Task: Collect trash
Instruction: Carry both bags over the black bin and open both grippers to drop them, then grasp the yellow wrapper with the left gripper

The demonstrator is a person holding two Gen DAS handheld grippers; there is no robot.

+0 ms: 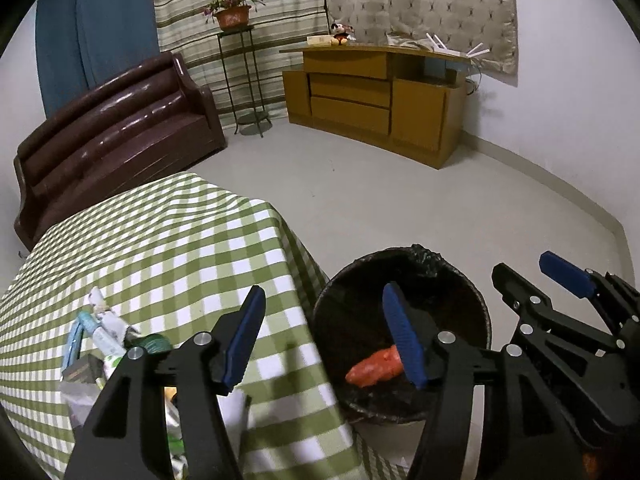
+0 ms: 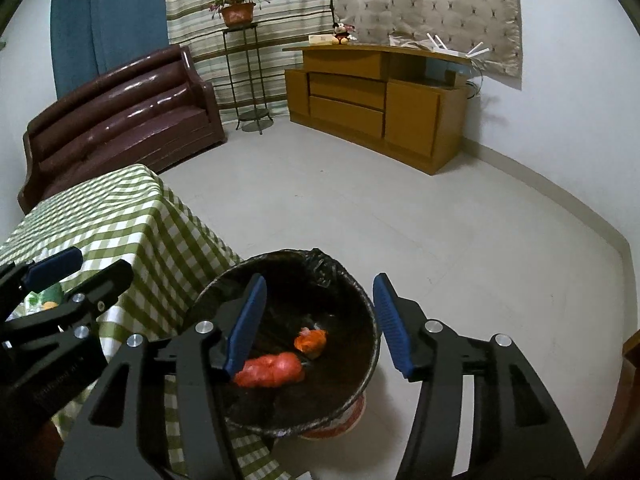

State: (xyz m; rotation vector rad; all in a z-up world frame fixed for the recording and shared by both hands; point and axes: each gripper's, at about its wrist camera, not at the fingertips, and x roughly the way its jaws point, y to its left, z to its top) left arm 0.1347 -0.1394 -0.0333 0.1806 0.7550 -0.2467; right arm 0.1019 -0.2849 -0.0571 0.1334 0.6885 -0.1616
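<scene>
two views, left wrist first: we see our left gripper point(image 1: 324, 340) with its blue pads spread apart, nothing between them.
bin: the black-lined trash bin point(image 1: 452, 280) stands on the floor just beside the checked table point(image 1: 180, 240); an orange wad point(image 1: 374, 368) lies inside.
table trash: a heap of wrappers point(image 1: 104, 344) sits near the table's front edge.
right gripper point(image 1: 532, 276): at the right edge, spread apart.
right wrist view: our right gripper point(image 2: 318, 326) hangs over the bin point(image 2: 360, 296), fingers wide and bare.
bin contents: the orange wad point(image 2: 268, 370) and a smaller orange scrap point(image 2: 310, 340) lie at the bottom, near each other.
left gripper point(image 2: 80, 268): over the table point(image 2: 120, 208), apart.
</scene>
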